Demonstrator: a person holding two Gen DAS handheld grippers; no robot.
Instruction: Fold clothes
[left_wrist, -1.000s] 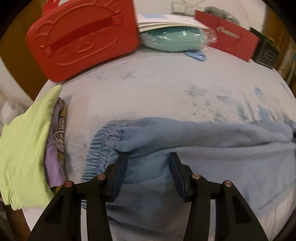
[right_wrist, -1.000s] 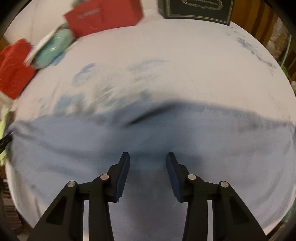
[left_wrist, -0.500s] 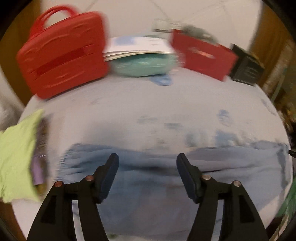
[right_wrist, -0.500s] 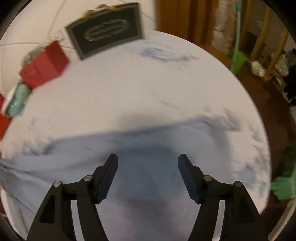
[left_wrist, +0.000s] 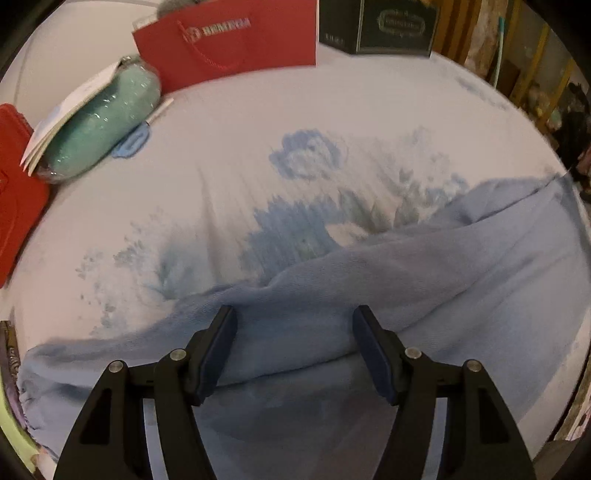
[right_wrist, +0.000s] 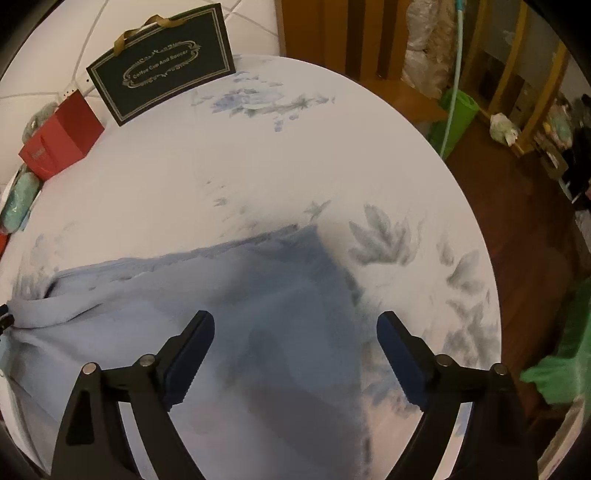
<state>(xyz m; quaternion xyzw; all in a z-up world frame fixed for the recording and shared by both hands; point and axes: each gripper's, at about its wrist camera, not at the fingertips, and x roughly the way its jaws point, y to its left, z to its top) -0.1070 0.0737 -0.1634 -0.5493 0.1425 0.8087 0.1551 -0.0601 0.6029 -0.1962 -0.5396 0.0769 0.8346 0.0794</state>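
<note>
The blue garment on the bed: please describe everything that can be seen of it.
The blue garment is soft, pale blue cloth that looks like fleece or knit. It lies spread across the floral bedsheet, partly folded, one layer lapped over another with a rounded fold edge. A gathered, elastic-looking edge shows at its far left end. In the right wrist view its other end finishes in a straight edge. Wrinkles run across it. Both grippers hover above it, and nothing grips it.

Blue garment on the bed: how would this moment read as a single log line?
step: fold clothes | blue garment: lying creased on floral sheet | left gripper: open above it | right gripper: jaws opening, nothing gripped
</note>
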